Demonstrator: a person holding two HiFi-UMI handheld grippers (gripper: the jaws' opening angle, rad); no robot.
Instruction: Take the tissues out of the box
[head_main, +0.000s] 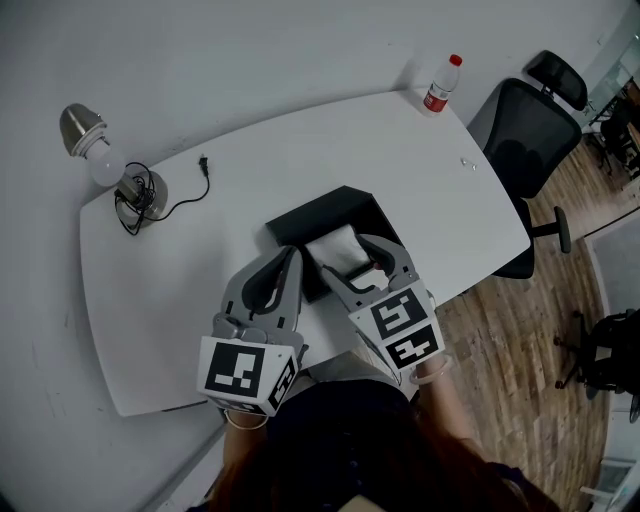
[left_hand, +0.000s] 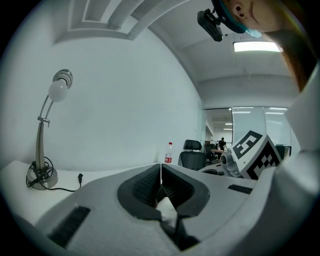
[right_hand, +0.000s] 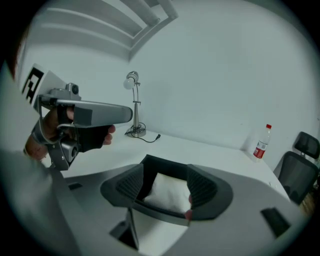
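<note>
A black box (head_main: 330, 205) lies open on the white table (head_main: 200, 260), with a white pack of tissues (head_main: 338, 248) inside it. My right gripper (head_main: 352, 262) reaches into the box from the near side. In the right gripper view its jaws stand wide on either side of the tissues (right_hand: 170, 192), and the pads do not clearly press on them. The box's dark wall (right_hand: 165, 164) shows just behind. My left gripper (head_main: 293, 255) hovers by the box's left edge, and its jaws (left_hand: 161, 172) are shut tip to tip. Whether they pinch anything is hidden.
A desk lamp (head_main: 100, 150) with a coiled cable and loose plug (head_main: 203, 165) stands at the table's far left. A red-capped bottle (head_main: 440, 88) is at the far right corner. A black office chair (head_main: 530, 130) sits beyond the right edge, on wooden flooring.
</note>
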